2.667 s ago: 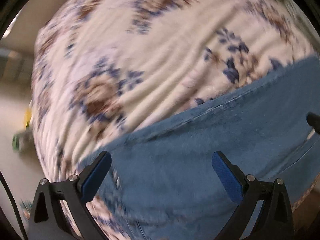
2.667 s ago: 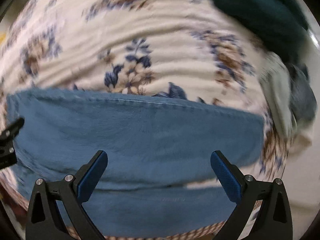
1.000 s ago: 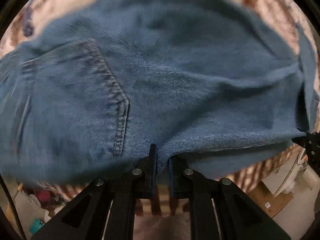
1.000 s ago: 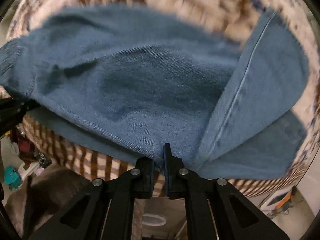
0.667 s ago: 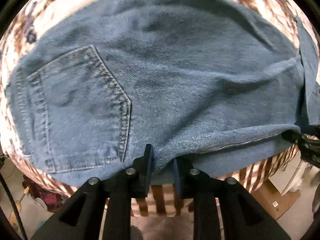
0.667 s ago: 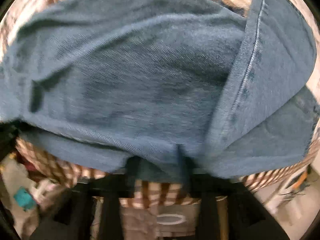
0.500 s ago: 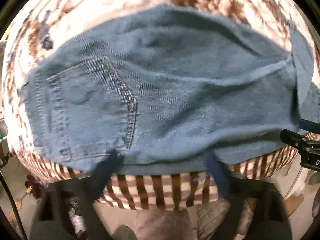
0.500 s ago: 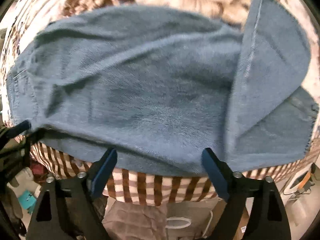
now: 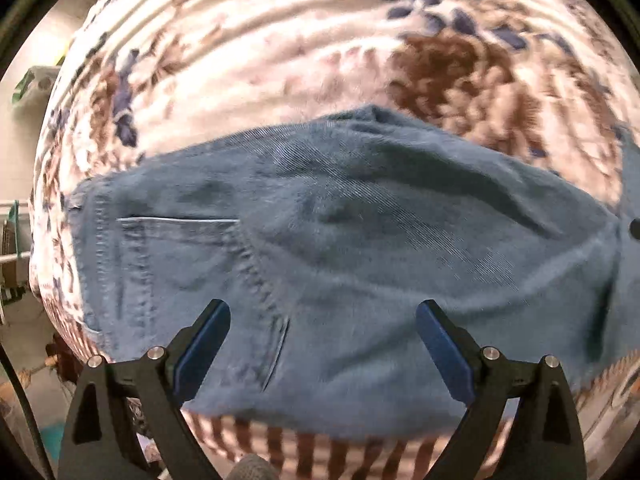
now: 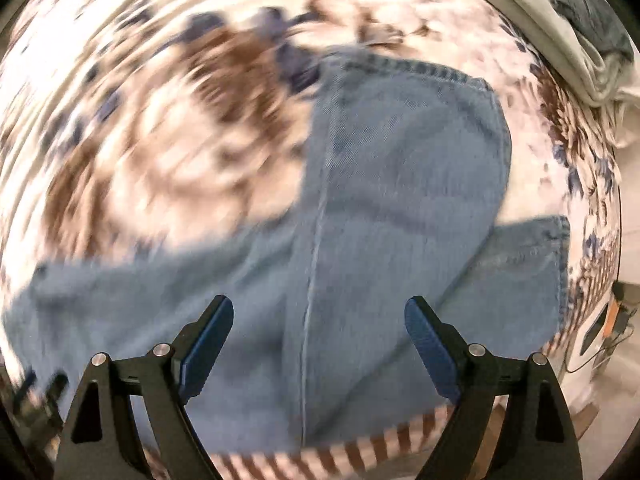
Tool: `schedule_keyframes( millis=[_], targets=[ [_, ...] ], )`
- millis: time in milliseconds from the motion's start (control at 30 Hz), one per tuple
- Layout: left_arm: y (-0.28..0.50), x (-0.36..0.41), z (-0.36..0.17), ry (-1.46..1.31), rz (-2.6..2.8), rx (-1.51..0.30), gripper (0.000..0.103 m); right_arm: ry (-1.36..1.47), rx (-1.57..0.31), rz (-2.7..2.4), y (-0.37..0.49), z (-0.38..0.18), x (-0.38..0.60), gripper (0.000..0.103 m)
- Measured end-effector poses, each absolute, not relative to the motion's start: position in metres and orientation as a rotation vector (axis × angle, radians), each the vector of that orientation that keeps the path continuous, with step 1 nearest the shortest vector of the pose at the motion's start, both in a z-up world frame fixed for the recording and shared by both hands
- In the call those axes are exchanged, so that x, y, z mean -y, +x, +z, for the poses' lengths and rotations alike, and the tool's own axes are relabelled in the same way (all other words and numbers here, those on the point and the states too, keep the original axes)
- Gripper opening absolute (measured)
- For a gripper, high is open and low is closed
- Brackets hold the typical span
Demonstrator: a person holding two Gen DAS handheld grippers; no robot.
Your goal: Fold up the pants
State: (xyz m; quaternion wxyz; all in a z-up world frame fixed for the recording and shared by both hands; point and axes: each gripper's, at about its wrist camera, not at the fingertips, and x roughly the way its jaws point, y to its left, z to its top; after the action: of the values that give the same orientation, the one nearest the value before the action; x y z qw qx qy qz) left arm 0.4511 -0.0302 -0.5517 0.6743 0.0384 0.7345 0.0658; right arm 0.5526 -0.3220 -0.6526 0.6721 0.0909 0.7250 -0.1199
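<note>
Blue denim pants (image 9: 340, 248) lie folded on a floral bedspread (image 9: 280, 52), back pocket (image 9: 180, 264) up at the left in the left wrist view. My left gripper (image 9: 322, 338) hangs open above the near edge of the denim, nothing between its blue pads. In the right wrist view, the pants (image 10: 380, 220) show a leg end doubled over with a hem (image 10: 416, 68) at the top and a lower layer sticking out to the right. My right gripper (image 10: 318, 334) is open above the leg seam, holding nothing. This view is motion-blurred.
A checked brown-and-white cloth (image 9: 320, 452) hangs at the bed's near edge. A pile of grey and dark clothing (image 10: 580, 28) lies at the upper right of the bedspread (image 10: 160, 100). Floor clutter (image 9: 24, 264) shows past the left side, a device with cables (image 10: 608, 320) at the right.
Both grippers were shut on the near edge of the denim; both let go, opened wide and lifted. The right gripper swung sideways and rolled, so the pants appear rotated in its view.
</note>
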Motion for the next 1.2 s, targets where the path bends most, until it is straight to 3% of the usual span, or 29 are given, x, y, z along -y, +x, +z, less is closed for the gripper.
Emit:
schedule_keyframes(
  millis=[100,167,233,267,300,500,700,767,833,900,1000,1033,1100,1200],
  targets=[
    [0.448,0.033,-0.577,0.095,0.168,-1.683,0.095,0.221,-1.632,-0.296,0.573,-0.678,0.333,0.089],
    [0.445,0.031,-0.587,0.092,0.174,-1.69,0.095,0.213,-1.659,-0.297,0.579,-0.696,0.336,0.082],
    [0.444,0.03,-0.59,0.091,0.177,-1.687,0.096,0.163,-1.645,-0.314,0.58,-0.698,0.342,0.045],
    [0.443,0.03,-0.59,0.088,0.178,-1.687,0.096,0.173,-1.615,-0.325,0.579,-0.691,0.349,0.033],
    [0.442,0.029,-0.591,0.08,0.179,-1.687,0.096,0.223,-1.582,-0.338,0.571,-0.681,0.362,0.01],
    [0.444,-0.001,-0.598,0.02,0.188,-1.677,0.096,0.652,-1.38,-0.653,0.454,-0.622,0.48,0.01],
    [0.417,0.002,-0.585,-0.059,0.221,-1.679,0.096,1.048,-1.422,-0.761,0.327,-0.666,0.527,0.012],
    [0.405,0.018,-0.585,-0.057,0.215,-1.685,0.096,1.103,-1.383,-0.712,0.317,-0.67,0.534,0.017],
    [0.396,0.026,-0.588,-0.033,0.202,-1.691,0.096,1.109,-1.341,-0.691,0.304,-0.663,0.537,0.037],
    [0.389,0.032,-0.589,-0.008,0.192,-1.688,0.096,1.137,-1.279,-0.712,0.285,-0.654,0.55,0.045],
    [0.383,0.04,-0.594,0.018,0.185,-1.681,0.096,1.215,-1.251,-0.715,0.303,-0.666,0.607,0.046],
    [0.381,0.041,-0.594,0.018,0.185,-1.68,0.096,1.218,-1.248,-0.716,0.304,-0.674,0.621,0.035],
    [0.384,0.045,-0.598,0.017,0.185,-1.684,0.096,1.126,-1.245,-0.737,0.307,-0.665,0.62,0.005],
    [0.399,0.051,-0.598,0.017,0.175,-1.685,0.096,1.044,-1.251,-0.759,0.309,-0.661,0.618,0.004]
  ],
)
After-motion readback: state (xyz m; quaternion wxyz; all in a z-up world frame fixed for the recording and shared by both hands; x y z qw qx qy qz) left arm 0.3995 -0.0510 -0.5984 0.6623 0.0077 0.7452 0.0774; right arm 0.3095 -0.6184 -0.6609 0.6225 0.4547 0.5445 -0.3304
